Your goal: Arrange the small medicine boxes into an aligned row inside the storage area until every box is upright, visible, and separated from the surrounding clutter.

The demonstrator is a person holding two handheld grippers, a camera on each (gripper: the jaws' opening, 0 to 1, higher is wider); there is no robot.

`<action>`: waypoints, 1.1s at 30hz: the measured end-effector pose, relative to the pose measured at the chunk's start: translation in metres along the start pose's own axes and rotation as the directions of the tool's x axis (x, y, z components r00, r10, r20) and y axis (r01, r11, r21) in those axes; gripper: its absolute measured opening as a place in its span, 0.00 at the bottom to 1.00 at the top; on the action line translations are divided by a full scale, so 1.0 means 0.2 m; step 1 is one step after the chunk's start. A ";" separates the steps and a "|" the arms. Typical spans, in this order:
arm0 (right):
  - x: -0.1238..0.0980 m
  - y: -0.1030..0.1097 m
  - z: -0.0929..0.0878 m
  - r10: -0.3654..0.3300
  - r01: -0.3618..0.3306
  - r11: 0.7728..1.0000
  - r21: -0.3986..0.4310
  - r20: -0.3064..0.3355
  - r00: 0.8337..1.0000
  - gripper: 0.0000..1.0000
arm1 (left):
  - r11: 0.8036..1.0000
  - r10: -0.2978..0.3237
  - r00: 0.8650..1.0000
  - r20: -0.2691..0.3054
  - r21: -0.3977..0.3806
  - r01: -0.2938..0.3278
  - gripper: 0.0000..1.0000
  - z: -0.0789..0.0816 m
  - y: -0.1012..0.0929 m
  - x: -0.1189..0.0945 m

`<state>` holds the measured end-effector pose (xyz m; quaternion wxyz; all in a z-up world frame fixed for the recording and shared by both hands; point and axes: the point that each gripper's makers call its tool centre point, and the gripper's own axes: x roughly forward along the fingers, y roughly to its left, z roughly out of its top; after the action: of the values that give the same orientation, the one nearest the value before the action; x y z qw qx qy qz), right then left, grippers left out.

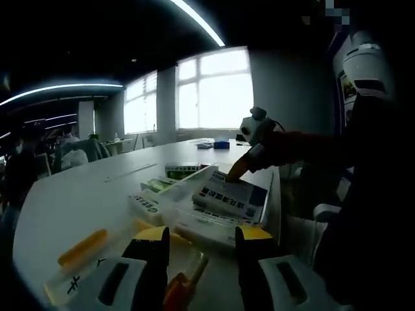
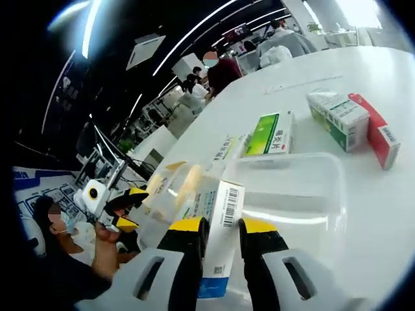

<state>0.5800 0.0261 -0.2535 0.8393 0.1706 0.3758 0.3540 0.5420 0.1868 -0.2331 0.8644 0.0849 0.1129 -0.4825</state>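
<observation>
My right gripper [image 2: 224, 228] is shut on a white medicine box [image 2: 220, 201] with a barcode and a blue band, holding it at the near edge of a clear plastic tray [image 2: 305, 194]. In the left gripper view the same white box [image 1: 230, 197], with blue print, leans in the tray [image 1: 194, 223], and the right gripper [image 1: 241, 167] reaches it from the right. My left gripper [image 1: 202, 236] stands open just before the tray with nothing between its jaws. Green-and-white boxes [image 1: 185, 170] lie behind the tray.
On the white table beyond the tray lie a flat green box [image 2: 272, 134], a green-white box [image 2: 337, 113] and a red box [image 2: 376, 129]. A yellow stick [image 1: 81, 249] rests at the left. Seated people and desks stand at the back.
</observation>
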 end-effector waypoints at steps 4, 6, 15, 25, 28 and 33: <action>0.01 -0.02 -0.02 -0.023 0.022 0.999 -0.045 -0.030 0.999 0.23 | 1.000 -0.003 1.000 -0.003 -0.001 0.003 0.40 0.00 0.00 0.00; 0.02 -0.01 -0.05 -0.039 0.035 0.996 -0.076 -0.055 0.998 0.26 | 1.000 -0.004 1.000 -0.010 0.002 0.004 0.40 -0.01 -0.01 0.01; 0.05 0.00 -0.10 -0.081 0.056 0.973 -0.226 -0.104 0.991 0.36 | 1.000 -0.022 1.000 0.018 -0.010 0.022 0.40 0.02 -0.03 0.00; 0.09 0.03 -0.17 -0.117 0.063 0.946 -0.319 -0.152 0.981 0.49 | 1.000 -0.030 1.000 0.007 -0.005 0.030 0.40 0.01 -0.03 0.01; 0.08 0.04 -0.18 -0.112 0.058 0.945 -0.322 -0.149 0.982 0.50 | 1.000 -0.026 1.000 0.005 -0.004 0.026 0.40 0.01 -0.03 0.01; 0.09 0.04 -0.18 -0.124 0.066 0.941 -0.333 -0.158 0.980 0.51 | 1.000 -0.015 1.000 0.010 -0.004 0.016 0.40 0.01 -0.01 -0.01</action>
<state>0.5578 0.0458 -0.2821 0.8355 -0.0208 0.3928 0.3837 0.5397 0.1862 -0.2302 0.8614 0.0798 0.1103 -0.4894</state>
